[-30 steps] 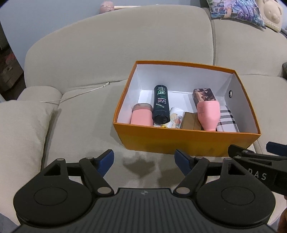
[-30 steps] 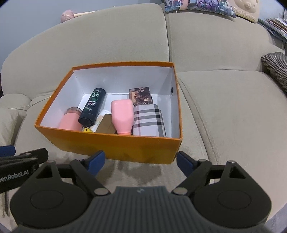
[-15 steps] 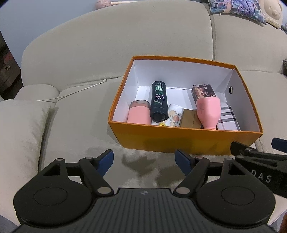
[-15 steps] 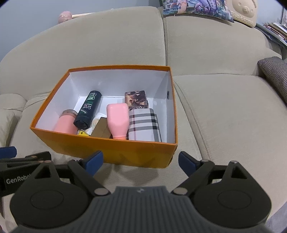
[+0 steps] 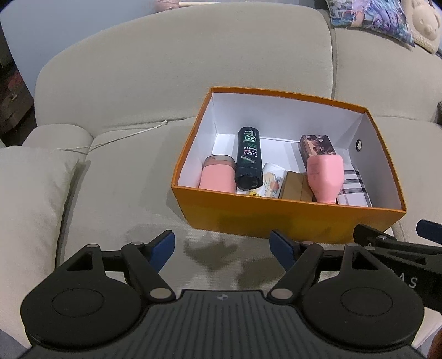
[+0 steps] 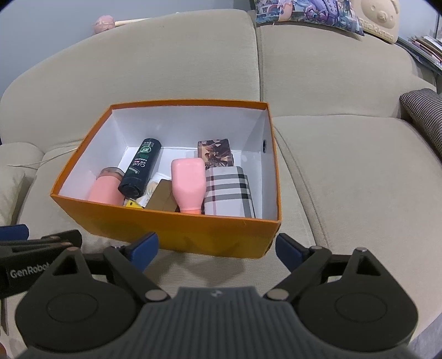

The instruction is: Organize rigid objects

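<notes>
An orange box (image 5: 276,215) (image 6: 171,234) with white inside sits on the beige sofa. In it lie a dark CLEAR bottle (image 5: 248,163) (image 6: 141,168), a pink cup (image 5: 216,178) (image 6: 106,187), a pink bottle (image 5: 326,176) (image 6: 187,185), a plaid box (image 5: 355,187) (image 6: 228,190), a brown patterned box (image 5: 316,145) (image 6: 215,152) and a tan box (image 5: 295,186) (image 6: 163,194). My left gripper (image 5: 222,245) is open and empty in front of the box's left corner. My right gripper (image 6: 216,248) is open and empty before the box's front wall.
A beige cushion (image 5: 30,210) lies at the left. A cord (image 5: 124,136) runs across the sofa seat. A checked pillow (image 6: 422,116) is at the right, patterned cushions (image 6: 309,11) on the backrest. The sofa seat (image 6: 359,179) stretches right of the box.
Both grippers have drawn back a little from the box, so it looks smaller and farther. Both stay open and empty. The objects in the box have not moved.
</notes>
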